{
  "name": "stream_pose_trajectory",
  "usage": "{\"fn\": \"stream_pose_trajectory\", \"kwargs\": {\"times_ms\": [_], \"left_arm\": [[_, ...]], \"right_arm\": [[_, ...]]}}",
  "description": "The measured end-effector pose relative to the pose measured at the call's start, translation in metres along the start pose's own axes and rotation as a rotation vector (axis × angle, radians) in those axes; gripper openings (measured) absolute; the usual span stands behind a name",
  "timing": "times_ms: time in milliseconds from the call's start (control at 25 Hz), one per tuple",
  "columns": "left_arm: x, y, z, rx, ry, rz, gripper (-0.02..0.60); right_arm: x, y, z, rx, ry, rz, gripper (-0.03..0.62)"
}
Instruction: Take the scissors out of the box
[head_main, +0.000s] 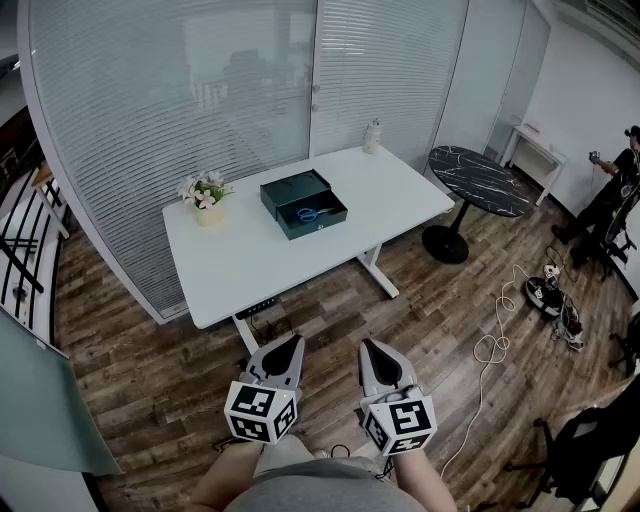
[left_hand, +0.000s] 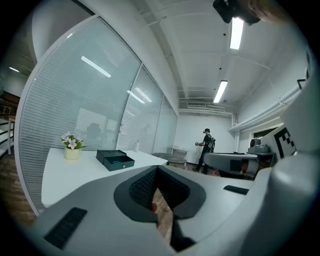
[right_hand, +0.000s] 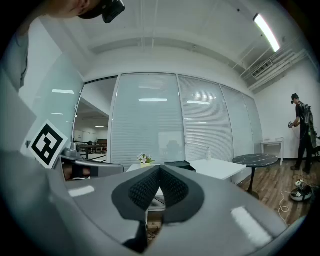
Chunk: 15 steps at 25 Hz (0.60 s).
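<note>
— What is crowding the box (head_main: 303, 203) on the table (head_main: 250, 260)?
— A flower pot (head_main: 207, 196) is sitting near the far left corner, apart from it. A bottle (head_main: 372, 136) is standing at the far right corner, well apart.
— And the near edge?
— Bare tabletop is lying open there. A cable (head_main: 494, 342) is trailing over the floor (head_main: 330, 310) rightward, near a round table (head_main: 478, 180).

Your left gripper (head_main: 288, 346) and right gripper (head_main: 373, 348) wear smooth pale-grey shells that taper to rounded tips with dark centres. Inside, each jaw carries black ribbed pads (left_hand: 142, 186). A white cube (head_main: 260, 412) printed with bold black square markers caps the back of each gripper. A plain grey garment (head_main: 320, 490) covers your front.
</note>
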<state>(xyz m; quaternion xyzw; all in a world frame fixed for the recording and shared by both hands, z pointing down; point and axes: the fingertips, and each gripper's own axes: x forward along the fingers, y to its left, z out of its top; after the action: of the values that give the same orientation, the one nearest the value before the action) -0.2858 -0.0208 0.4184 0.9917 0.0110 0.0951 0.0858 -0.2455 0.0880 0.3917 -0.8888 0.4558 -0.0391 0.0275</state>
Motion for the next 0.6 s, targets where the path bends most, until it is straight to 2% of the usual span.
{"fn": "stream_pose_trajectory", "kwargs": {"times_ms": [600], "left_arm": [[-0.002,-0.016,-0.007,-0.027,-0.003,-0.007,0.005]], "right_arm": [[-0.015,-0.003,-0.009,0.000,0.035,-0.012,0.009]]}}
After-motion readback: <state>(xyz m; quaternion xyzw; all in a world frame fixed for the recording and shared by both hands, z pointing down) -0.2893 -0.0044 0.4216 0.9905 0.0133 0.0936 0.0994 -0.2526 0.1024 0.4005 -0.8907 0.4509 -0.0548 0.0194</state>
